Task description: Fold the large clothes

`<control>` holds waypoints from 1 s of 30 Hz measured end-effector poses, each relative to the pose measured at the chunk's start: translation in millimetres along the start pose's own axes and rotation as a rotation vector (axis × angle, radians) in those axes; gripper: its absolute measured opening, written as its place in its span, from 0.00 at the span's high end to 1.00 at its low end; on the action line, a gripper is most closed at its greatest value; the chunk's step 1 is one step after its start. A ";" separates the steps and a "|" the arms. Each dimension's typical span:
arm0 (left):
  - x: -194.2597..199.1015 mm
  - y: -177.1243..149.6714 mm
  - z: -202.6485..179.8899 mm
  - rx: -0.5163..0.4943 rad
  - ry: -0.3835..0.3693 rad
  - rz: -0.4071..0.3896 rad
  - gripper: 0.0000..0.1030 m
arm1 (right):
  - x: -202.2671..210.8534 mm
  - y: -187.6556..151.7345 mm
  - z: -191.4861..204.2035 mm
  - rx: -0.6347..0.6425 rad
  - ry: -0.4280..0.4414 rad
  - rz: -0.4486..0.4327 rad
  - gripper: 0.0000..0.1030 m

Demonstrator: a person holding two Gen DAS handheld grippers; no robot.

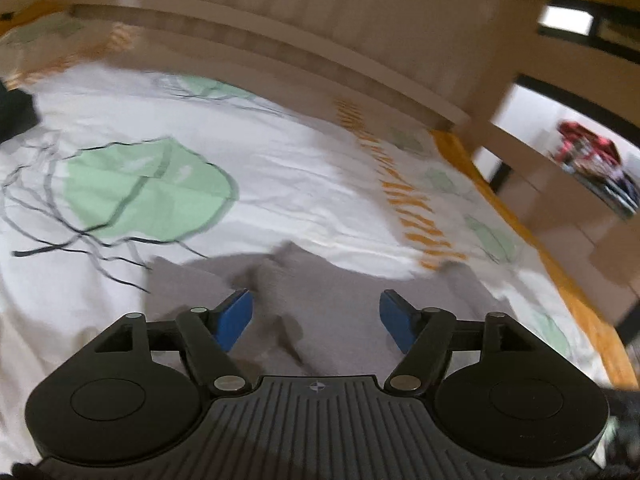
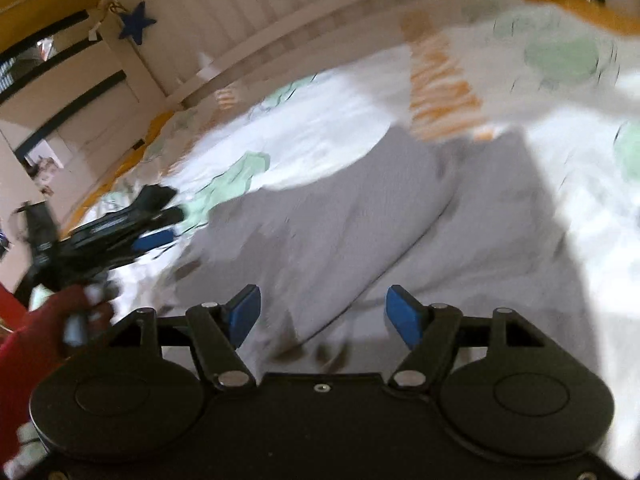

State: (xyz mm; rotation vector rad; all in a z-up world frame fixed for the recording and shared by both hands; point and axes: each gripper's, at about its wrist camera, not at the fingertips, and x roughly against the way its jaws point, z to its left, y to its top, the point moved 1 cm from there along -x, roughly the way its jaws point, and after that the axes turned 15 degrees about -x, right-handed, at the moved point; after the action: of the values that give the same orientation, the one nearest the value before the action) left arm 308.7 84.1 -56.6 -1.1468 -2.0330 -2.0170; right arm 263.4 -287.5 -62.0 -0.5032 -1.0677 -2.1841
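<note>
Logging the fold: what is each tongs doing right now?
Left tongs: open, holding nothing, above the grey garment.
Right tongs: open, holding nothing.

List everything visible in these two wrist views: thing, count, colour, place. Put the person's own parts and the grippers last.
grey garment: one, grey, lying on the bed ahead of both grippers
bedcover: one, white with green leaf and orange stripe print, under the garment
headboard: one, pale ribbed panel, behind the bed
star: one, dark blue, hanging by the headboard's corner
red sleeve: one, red, lower left of right wrist view
left gripper: one, black with blue pads, open, nothing between the jaws
right gripper: one, black with blue pads, open, nothing between the jaws
</note>
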 end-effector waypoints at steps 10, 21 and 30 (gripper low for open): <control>-57.9 -25.0 -29.2 -0.139 0.051 0.129 0.33 | -46.7 41.4 23.9 0.153 -0.022 -0.081 0.29; -61.4 -41.2 -21.2 -0.123 0.041 0.059 0.30 | -99.0 63.4 -33.3 0.082 -0.231 -0.065 0.34; -55.2 -30.5 -24.8 -0.147 0.051 0.059 0.23 | -87.1 56.9 -48.4 0.062 -0.197 -0.091 0.35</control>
State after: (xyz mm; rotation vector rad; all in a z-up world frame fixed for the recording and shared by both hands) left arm 321.4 41.2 -107.5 -1.1514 -1.8322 -2.1746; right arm 362.7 -319.2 -110.1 -0.6643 -1.2818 -2.2062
